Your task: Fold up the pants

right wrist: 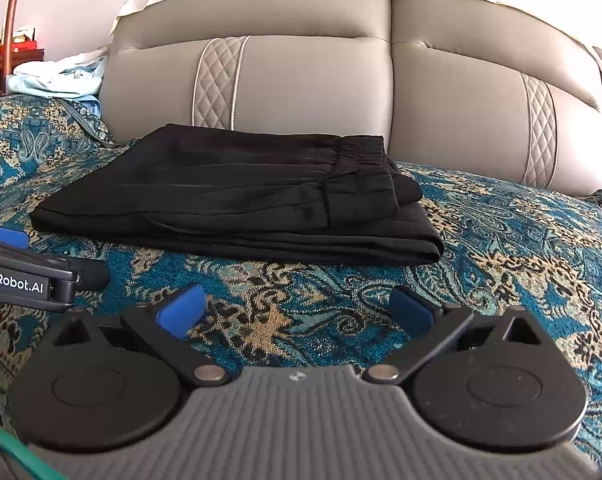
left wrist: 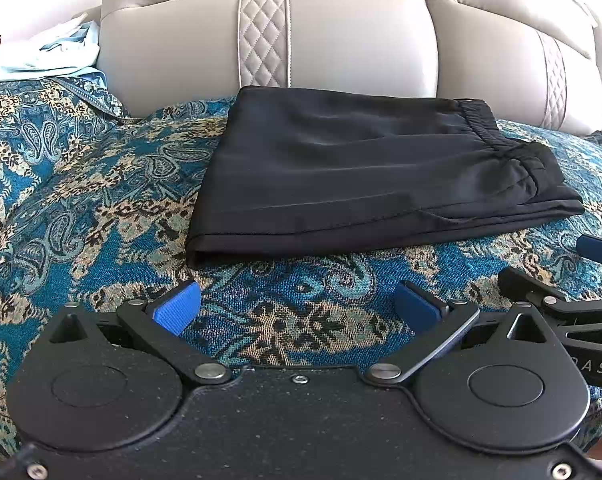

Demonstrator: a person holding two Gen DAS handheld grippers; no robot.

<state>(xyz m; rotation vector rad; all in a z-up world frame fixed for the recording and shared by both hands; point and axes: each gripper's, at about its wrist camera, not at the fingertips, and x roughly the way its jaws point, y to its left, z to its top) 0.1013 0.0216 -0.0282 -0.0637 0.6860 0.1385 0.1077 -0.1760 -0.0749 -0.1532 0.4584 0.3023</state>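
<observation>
Black pants lie folded in a flat rectangle on the patterned blue cover, elastic waistband at the right, stacked edges facing me. They also show in the right wrist view. My left gripper is open and empty, a short way in front of the pants' near edge. My right gripper is open and empty, also just in front of the pants. Each gripper shows at the edge of the other's view: the right one at the right, the left one at the left.
The blue paisley cover spreads over the sofa seat. The beige leather backrest rises right behind the pants. Light blue and white clothes lie heaped at the far left. A wooden side table with bottles stands beyond.
</observation>
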